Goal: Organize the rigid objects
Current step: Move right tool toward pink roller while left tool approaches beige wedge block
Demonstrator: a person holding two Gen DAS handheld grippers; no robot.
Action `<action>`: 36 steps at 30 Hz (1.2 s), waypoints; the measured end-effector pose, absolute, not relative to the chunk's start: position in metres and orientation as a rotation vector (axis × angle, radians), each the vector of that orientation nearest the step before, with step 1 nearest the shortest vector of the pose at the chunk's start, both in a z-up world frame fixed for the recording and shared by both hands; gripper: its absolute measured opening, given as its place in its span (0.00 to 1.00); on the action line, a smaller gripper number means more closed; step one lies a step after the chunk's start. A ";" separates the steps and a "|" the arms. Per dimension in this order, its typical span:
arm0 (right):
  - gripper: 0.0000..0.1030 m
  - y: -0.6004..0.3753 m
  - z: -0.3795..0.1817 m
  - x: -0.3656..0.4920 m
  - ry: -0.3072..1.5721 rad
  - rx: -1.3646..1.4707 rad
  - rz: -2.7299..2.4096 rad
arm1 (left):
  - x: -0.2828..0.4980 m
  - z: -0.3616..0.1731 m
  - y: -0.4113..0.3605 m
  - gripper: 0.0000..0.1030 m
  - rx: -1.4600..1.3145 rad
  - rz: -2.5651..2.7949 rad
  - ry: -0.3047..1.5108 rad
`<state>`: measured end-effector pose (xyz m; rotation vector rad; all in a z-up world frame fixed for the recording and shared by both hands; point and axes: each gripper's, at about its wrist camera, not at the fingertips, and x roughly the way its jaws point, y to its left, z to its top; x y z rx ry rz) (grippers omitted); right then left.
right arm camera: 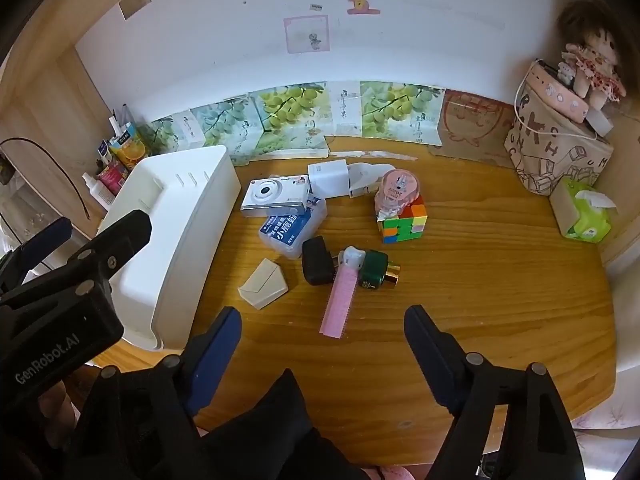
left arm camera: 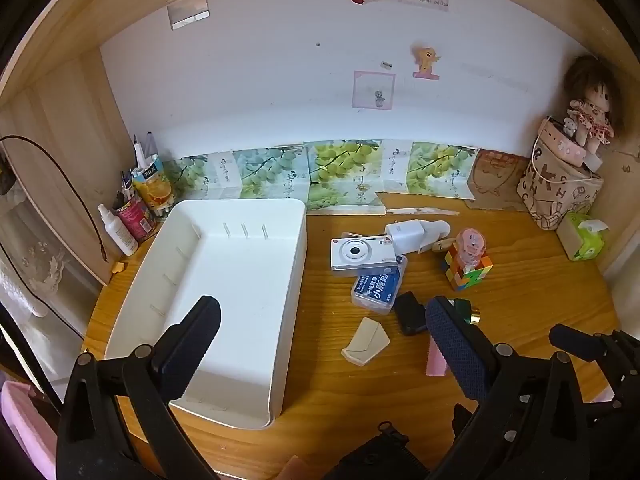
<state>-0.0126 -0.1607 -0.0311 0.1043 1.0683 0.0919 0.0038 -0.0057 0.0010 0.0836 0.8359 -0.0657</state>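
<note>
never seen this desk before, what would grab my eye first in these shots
The big empty white plastic bin on the left of the wooden desk stands out first. Right of it lies a clutter of small items: a silver compact camera, a multicoloured puzzle cube and a pink comb.

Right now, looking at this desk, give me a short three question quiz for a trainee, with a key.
1. True or false: the white bin already holds the silver camera.
2. What sits on top of the puzzle cube? A) pink tape dispenser B) black adapter C) green bottle
3. Fill in: the jaws of the right gripper are ____, with nothing between them.

Key: 1 false, the bin is empty and the camera lies on the desk. 2 A. 3 open.
</note>
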 end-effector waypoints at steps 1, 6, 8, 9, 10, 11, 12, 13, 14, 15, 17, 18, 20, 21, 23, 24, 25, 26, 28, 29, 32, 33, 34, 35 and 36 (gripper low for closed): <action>0.79 -0.158 -0.030 -0.013 1.070 0.100 0.093 | 0.004 0.001 -0.006 0.99 0.083 -0.065 0.839; 0.75 -0.155 -0.031 -0.015 1.088 0.091 0.108 | 0.001 0.000 -0.005 0.95 0.071 -0.066 0.852; 0.75 -0.155 -0.031 -0.017 1.098 0.095 0.106 | 0.000 -0.002 -0.003 0.94 0.058 -0.071 0.862; 0.75 -0.156 -0.032 -0.018 1.106 0.099 0.104 | 0.000 -0.003 -0.003 0.94 0.054 -0.075 0.873; 0.75 -0.157 -0.033 -0.018 1.113 0.104 0.103 | 0.000 -0.005 -0.003 0.94 0.054 -0.078 0.883; 0.75 -0.158 -0.034 -0.018 1.120 0.110 0.102 | 0.000 -0.007 -0.003 0.94 0.052 -0.080 0.892; 0.75 -0.160 -0.036 -0.019 1.129 0.115 0.101 | 0.000 -0.008 -0.003 0.94 0.048 -0.085 0.900; 0.75 -0.160 -0.036 -0.020 1.134 0.118 0.100 | -0.001 -0.009 -0.003 0.94 0.045 -0.089 0.906; 0.75 -0.160 -0.037 -0.021 1.138 0.119 0.100 | 0.000 -0.010 -0.002 0.93 0.042 -0.091 0.912; 0.75 -0.161 -0.037 -0.022 1.142 0.122 0.098 | -0.001 -0.012 -0.003 0.91 0.037 -0.094 0.919; 0.75 -0.163 -0.038 -0.023 1.147 0.132 0.095 | 0.000 -0.015 -0.003 0.91 0.030 -0.094 0.937; 0.75 -0.164 -0.038 -0.023 1.151 0.139 0.094 | 0.000 -0.016 -0.003 0.91 0.027 -0.094 0.946; 0.75 -0.165 -0.041 -0.023 1.161 0.153 0.093 | 0.000 -0.019 -0.002 0.91 0.021 -0.096 0.963; 0.75 -0.166 -0.043 -0.023 1.169 0.160 0.096 | 0.000 -0.020 -0.002 0.91 0.019 -0.098 0.970; 0.75 -0.168 -0.046 -0.023 1.181 0.176 0.099 | 0.001 -0.023 -0.002 0.91 0.017 -0.100 0.988; 0.75 -0.170 -0.048 -0.023 1.188 0.187 0.103 | 0.002 -0.025 -0.003 0.91 0.016 -0.104 0.999; 0.75 -0.171 -0.049 -0.022 1.196 0.198 0.105 | 0.003 -0.027 -0.003 0.91 0.015 -0.111 1.013; 0.75 -0.172 -0.051 -0.021 1.201 0.208 0.106 | 0.004 -0.029 -0.004 0.91 0.014 -0.118 1.026; 0.75 -0.176 -0.055 -0.019 1.218 0.236 0.107 | 0.007 -0.034 -0.006 0.91 0.015 -0.131 1.056; 0.75 -0.178 -0.057 -0.018 1.226 0.250 0.107 | 0.009 -0.037 -0.007 0.91 0.017 -0.136 1.069; 0.75 -0.185 -0.065 -0.013 1.254 0.301 0.102 | 0.014 -0.043 -0.010 0.91 0.029 -0.145 1.107; 0.75 -0.187 -0.068 -0.011 1.262 0.312 0.099 | 0.017 -0.046 -0.012 0.91 0.035 -0.146 1.122; 0.75 -0.189 -0.070 -0.009 1.270 0.328 0.097 | 0.018 -0.048 -0.013 0.91 0.040 -0.147 1.131; 0.75 -0.191 -0.072 -0.007 1.278 0.347 0.096 | 0.020 -0.051 -0.014 0.91 0.046 -0.149 1.146; 0.75 -0.194 -0.075 -0.005 1.285 0.367 0.095 | 0.022 -0.053 -0.014 0.91 0.053 -0.151 1.161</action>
